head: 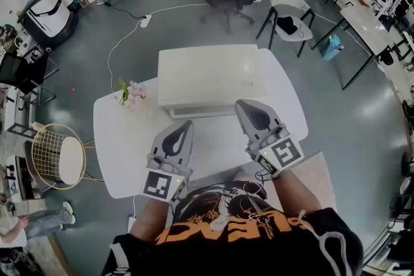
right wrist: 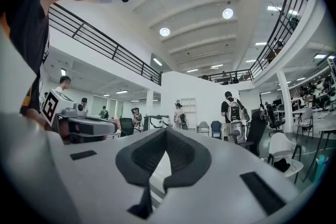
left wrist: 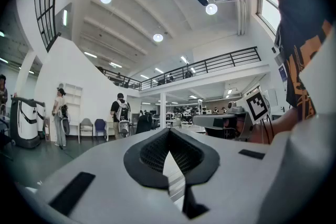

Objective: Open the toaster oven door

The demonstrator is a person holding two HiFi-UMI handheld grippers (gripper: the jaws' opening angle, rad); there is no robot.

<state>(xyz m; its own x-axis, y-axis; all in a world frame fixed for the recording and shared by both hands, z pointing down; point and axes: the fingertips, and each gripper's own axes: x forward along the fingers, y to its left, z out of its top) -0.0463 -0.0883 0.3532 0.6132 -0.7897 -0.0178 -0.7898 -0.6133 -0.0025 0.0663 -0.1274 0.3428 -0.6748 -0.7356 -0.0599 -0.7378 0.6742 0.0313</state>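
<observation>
Both sets of jaws are pressed together, holding nothing. The toaster oven sits straight ahead on the table, long side running crosswise, front toward me. My right gripper is nearer it than my left gripper.
</observation>
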